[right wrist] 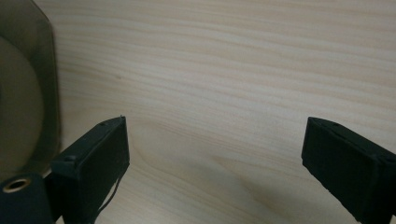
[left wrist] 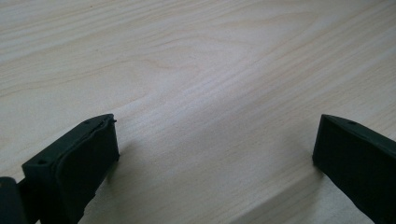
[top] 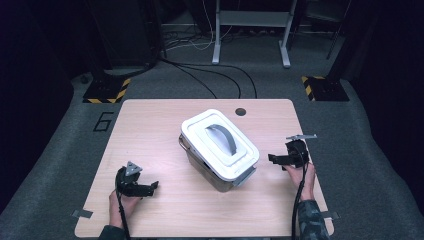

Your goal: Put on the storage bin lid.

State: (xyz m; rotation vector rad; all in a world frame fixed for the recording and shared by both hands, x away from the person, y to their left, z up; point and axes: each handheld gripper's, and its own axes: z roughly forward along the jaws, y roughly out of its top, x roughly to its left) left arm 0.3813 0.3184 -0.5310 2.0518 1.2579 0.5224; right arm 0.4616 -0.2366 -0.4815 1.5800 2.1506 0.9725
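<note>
Pale wooden worktop (top: 165,125), a round hole near its far edge. At its middle, set askew: clear storage box (top: 212,172) under a white lid (top: 200,132) with a grey handle (top: 223,137). Left gripper (top: 150,187) near the front left corner, jaws spread wide, empty. Right gripper (top: 272,159) just right of the box, jaws likewise wide apart, gripping nothing.
</note>
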